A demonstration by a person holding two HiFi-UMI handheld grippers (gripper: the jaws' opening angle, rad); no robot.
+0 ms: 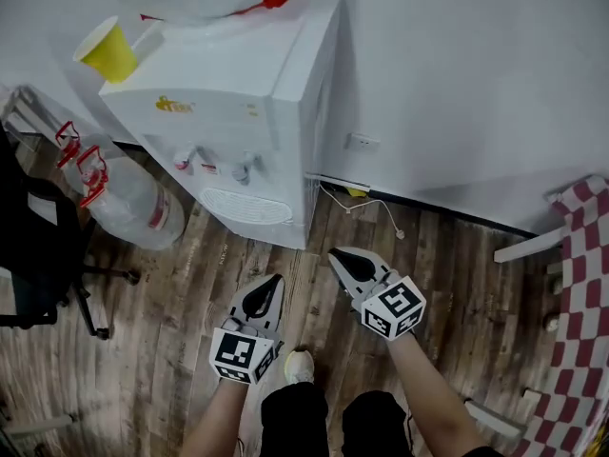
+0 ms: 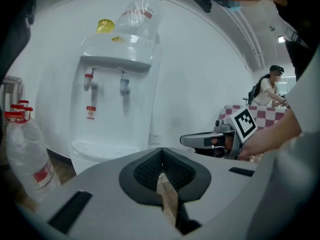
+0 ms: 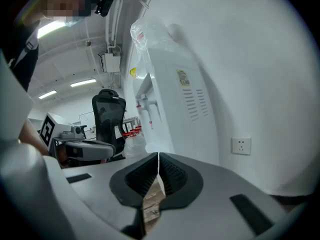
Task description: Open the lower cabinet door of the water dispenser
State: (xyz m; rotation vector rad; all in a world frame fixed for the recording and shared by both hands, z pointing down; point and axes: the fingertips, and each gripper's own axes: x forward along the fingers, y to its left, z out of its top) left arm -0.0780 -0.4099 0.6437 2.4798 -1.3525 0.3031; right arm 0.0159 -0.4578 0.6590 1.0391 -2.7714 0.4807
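Observation:
A white water dispenser [image 1: 238,112] stands against the wall, with red and blue taps [image 1: 214,163] and a drip tray [image 1: 245,206] on its front. From above, its lower cabinet door is out of sight under the tray. My left gripper [image 1: 271,279] and right gripper [image 1: 335,252] hover low over the wood floor just in front of it, side by side, both shut and holding nothing. In the left gripper view the dispenser [image 2: 115,109] faces me above the closed left gripper [image 2: 161,151], whose body hides the lower door. The right gripper [image 3: 158,155] looks along the dispenser's vented side [image 3: 172,109].
A yellow cup [image 1: 109,50] sits on the dispenser top. Water jugs [image 1: 133,203] lie on the floor to its left, beside a black office chair [image 1: 38,246]. A wall socket [image 1: 362,143] and cable [image 1: 376,208] are right of it. A red checked cloth [image 1: 580,303] hangs at the far right.

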